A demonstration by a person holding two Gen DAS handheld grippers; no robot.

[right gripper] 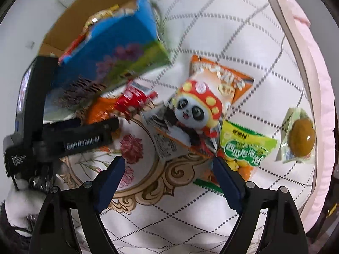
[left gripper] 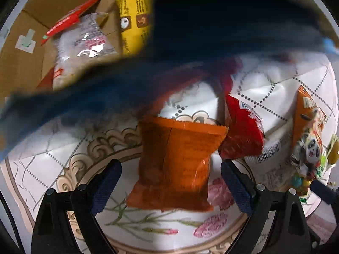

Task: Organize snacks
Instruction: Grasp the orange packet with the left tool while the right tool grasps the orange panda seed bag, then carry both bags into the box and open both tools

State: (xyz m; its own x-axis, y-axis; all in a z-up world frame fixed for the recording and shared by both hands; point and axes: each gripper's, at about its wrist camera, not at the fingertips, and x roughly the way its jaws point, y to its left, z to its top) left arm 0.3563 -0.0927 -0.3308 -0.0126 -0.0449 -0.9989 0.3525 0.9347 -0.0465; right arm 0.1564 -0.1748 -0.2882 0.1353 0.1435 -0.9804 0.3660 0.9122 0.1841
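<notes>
Black-and-blue fingers of our left tongs (left gripper: pixel 170 187) fill the bottom of the left wrist view, spread wide on either side of the orange packet (left gripper: pixel 175 160), whose lower half sits between them in the centre of the frame; the pads are clear of the foil, so nothing is grasped yet. Just right of it, touching its upper corner, lies the red packet (left gripper: pixel 243 127), and a closing grip could catch that edge and drag both along. A dark blue blur across the upper half hides much of the cardboard box (left gripper: pixel 25 67) at upper left, where other snacks already lie, so we may misjudge the way to it.

Our right tongs (right gripper: pixel 167 182) also stand released at the bottom of the right wrist view, over the flowered cloth (right gripper: pixel 211 222) with nothing between the fingers. The panda packet (right gripper: pixel 197 114) lies just above them, overlapping the green packet (right gripper: pixel 246 146) at centre right; a sloppy pinch there could take two bags or crush puffed ones. The left device reaches in from the left edge, near this same pile, so we risk the two tools knocking together. The small pouch with a brown sweet (right gripper: pixel 300 137) sits apart at right, near the padded edge, and a nudge might push it off.
</notes>
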